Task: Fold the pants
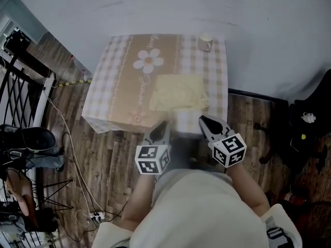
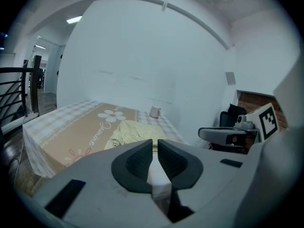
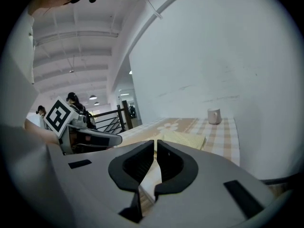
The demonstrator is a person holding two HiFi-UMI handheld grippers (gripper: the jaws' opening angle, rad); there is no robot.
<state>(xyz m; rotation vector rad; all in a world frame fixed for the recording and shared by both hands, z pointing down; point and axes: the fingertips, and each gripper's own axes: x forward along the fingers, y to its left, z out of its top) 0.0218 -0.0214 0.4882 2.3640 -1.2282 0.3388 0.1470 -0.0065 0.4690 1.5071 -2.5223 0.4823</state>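
Observation:
The pale yellow pants (image 1: 178,92) lie folded into a compact rectangle on the near right part of the checked tablecloth (image 1: 116,81). They show ahead of the jaws in the left gripper view (image 2: 130,132) and the right gripper view (image 3: 183,139). My left gripper (image 1: 163,124) hangs off the table's near edge, in front of the person's body, apart from the pants. Its jaws stand together with only a thin slit and nothing between them (image 2: 155,140). My right gripper (image 1: 202,119) is beside it at the same edge, jaws likewise together and empty (image 3: 156,141).
A pale cup (image 1: 205,43) stands at the table's far right corner, close to the white wall. A black railing (image 1: 20,87) and cables (image 1: 67,138) lie to the left on the wooden floor. Dark gear (image 1: 307,123) sits at the right.

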